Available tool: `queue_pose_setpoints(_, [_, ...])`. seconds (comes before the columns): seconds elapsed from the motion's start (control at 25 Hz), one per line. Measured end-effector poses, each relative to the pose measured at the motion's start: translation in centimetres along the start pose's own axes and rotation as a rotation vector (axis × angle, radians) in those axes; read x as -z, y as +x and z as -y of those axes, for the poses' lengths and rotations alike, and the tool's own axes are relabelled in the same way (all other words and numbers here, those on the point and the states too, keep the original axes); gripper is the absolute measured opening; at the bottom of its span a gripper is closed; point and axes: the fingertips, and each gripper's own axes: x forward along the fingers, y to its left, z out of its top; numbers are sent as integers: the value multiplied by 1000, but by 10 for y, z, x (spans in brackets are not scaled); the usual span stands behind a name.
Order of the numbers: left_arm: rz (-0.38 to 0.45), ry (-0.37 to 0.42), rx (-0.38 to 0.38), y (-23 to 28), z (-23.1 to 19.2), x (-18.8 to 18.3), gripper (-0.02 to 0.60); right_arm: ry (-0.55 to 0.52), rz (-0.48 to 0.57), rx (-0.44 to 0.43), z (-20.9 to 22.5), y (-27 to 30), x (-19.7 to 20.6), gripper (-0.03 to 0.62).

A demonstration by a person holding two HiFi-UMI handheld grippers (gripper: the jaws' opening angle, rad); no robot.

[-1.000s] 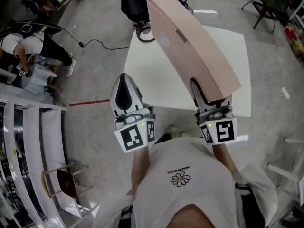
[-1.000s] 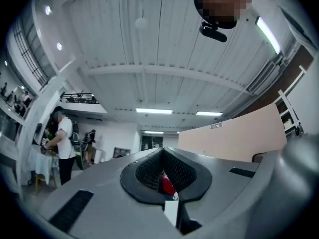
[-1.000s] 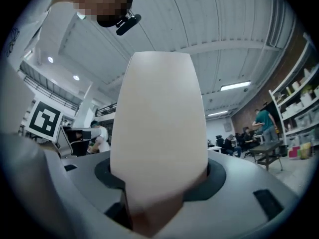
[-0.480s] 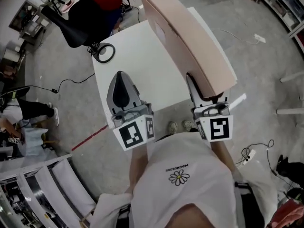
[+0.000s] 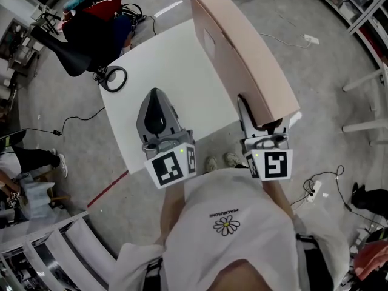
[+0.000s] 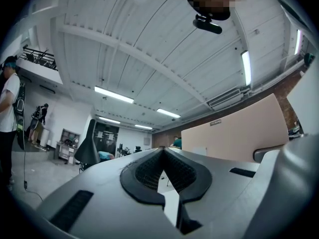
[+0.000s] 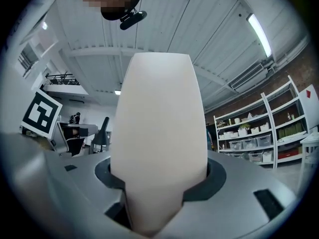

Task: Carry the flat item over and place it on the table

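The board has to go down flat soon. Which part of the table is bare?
The white table looks bare from the left gripper out to its far edge. The only clutter is a black ring by the far-left corner, beside the chair. The board in the right gripper hides the right side.

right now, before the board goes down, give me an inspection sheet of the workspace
surface: white table, nothing seen on it
job's things: pink board, held on edge, tilted, over the table's right side
clutter: black ring on the floor by the table's corner
grippers: right gripper shut on the board's near end; left gripper shut, empty, over the table
cables: power strip with cord on the floor at right; white cord beyond the board
surroundings: black chair beyond the table, shelves at far right, red floor line
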Motion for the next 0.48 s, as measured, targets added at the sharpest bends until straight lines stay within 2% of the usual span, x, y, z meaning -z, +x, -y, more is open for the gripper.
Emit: queue_pose_setpoints(0.48, [-7,11,-56,-6,-15,-3,12,-11,-7,-27,-4,10,4,282])
